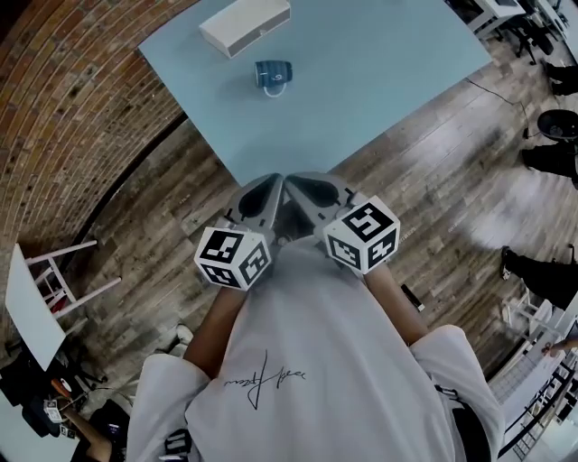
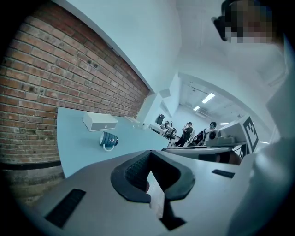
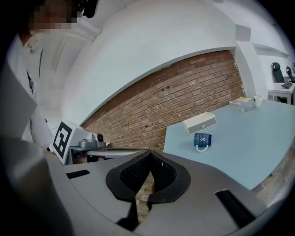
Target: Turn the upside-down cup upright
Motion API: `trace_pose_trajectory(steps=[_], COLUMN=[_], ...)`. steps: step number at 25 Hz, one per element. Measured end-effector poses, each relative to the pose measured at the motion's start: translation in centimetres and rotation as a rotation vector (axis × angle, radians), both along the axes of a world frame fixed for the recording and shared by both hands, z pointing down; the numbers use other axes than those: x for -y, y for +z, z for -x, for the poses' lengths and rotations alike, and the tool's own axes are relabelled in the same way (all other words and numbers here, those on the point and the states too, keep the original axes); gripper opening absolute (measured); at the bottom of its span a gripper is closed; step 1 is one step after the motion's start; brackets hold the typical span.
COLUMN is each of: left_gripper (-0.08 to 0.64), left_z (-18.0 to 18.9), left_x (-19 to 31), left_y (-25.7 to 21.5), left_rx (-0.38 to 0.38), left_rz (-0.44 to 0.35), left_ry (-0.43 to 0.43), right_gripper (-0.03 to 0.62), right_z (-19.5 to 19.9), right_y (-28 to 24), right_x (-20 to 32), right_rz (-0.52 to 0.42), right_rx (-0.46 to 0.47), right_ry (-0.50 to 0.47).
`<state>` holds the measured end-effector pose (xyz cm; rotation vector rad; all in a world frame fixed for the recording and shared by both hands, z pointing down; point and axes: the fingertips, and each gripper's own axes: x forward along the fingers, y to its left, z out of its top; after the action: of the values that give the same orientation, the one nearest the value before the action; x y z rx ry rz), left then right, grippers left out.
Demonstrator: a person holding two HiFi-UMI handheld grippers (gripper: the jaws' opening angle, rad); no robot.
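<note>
Both closed and empty, left tongs (image 2: 150, 159) and right tongs (image 3: 150, 156) face blue table (image 1: 379, 72), brick wall (image 1: 72, 108)

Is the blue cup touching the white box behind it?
Apart. The head view shows bare table between the cup and the white box.

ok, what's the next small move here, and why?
Probably carry the right gripper forward toward the cup and open it: it and the left gripper are shut, empty, back by the table's corner; the cup sits far off beside the white box.
</note>
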<state>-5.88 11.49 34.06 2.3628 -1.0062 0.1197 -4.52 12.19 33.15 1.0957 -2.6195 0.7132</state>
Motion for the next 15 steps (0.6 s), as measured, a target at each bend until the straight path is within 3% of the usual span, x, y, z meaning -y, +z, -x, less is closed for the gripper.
trace_pose_trajectory(steps=[15], left_gripper=[0.009], left_z=[-3.2], left_x=[7.6], left_y=[-1.0], left_rx=[0.017], left_rz=[-0.033], left_ry=[-0.095], right_gripper=[0.020], right_z=[-3.4], right_y=[-0.6], right_x=[7.4], right_rz=[-0.020], right_rx=[0.037], right_ry=[-0.111])
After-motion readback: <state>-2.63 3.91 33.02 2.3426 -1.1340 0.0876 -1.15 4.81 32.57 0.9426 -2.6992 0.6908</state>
